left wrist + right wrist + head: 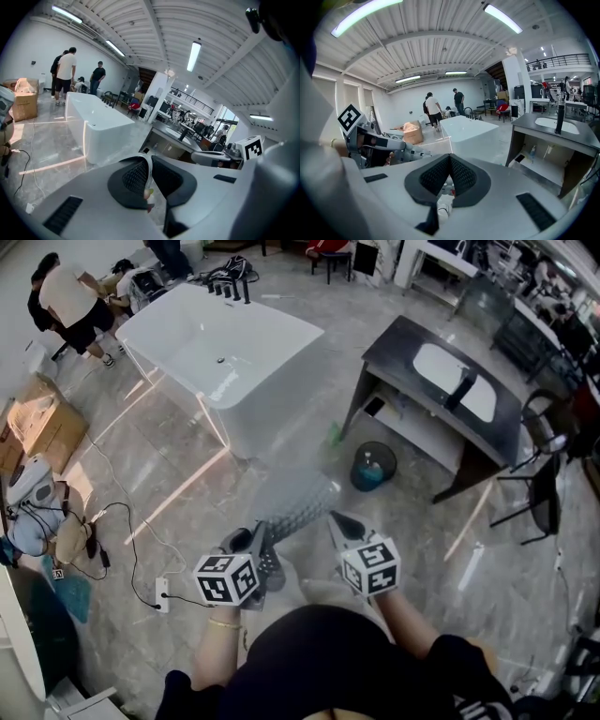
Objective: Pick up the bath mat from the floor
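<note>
The bath mat (295,501) is a pale grey, see-through sheet with a dotted texture, lifted off the marble floor and stretched between my two grippers. My left gripper (265,536) is shut on its left edge; in the left gripper view a thin white strip of mat (148,174) is pinched between the dark pads of that gripper (149,161). My right gripper (339,522) holds the right edge. In the right gripper view its jaws (450,158) meet at the tips, and pale mat material (443,206) shows just below them.
A white bathtub (225,362) stands ahead to the left. A dark vanity with a sink (441,381) is ahead to the right, a blue bin (373,465) beside it. Cables and a power strip (161,594) lie on the left. People (70,301) stand at the far left.
</note>
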Tool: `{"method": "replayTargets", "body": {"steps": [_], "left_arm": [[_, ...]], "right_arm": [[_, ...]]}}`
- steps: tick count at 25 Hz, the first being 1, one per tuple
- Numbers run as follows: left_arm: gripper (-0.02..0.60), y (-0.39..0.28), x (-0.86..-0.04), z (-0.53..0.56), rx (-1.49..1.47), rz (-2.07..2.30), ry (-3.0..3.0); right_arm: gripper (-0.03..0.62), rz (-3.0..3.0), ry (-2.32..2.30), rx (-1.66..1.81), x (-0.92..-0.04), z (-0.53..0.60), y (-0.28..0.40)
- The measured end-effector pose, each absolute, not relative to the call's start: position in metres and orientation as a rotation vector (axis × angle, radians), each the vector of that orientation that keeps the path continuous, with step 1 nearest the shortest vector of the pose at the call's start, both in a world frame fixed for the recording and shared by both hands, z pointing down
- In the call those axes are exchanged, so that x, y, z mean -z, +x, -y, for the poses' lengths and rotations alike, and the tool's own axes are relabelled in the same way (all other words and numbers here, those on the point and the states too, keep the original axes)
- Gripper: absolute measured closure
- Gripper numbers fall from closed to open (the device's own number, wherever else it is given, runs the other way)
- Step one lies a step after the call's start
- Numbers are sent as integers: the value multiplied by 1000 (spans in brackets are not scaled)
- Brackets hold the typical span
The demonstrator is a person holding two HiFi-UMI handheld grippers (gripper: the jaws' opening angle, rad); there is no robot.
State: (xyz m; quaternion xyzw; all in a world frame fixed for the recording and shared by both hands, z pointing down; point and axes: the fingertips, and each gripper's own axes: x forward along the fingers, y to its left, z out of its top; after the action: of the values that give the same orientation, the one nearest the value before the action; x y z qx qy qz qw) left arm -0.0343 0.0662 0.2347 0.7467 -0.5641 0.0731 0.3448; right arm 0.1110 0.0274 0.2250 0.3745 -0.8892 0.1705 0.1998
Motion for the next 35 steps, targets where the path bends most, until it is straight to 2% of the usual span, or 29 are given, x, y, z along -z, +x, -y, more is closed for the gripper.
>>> {"method": "replayTargets", "body": {"steps": [12, 35], "left_arm": [[565, -26, -220, -99, -127, 1509, 1952], [565, -30, -216, -94, -66, 1518, 1942]], "right_arm": [[583, 2517, 1037, -460, -218, -55, 118], [583, 2538, 1079, -421, -205, -50, 112]]}}
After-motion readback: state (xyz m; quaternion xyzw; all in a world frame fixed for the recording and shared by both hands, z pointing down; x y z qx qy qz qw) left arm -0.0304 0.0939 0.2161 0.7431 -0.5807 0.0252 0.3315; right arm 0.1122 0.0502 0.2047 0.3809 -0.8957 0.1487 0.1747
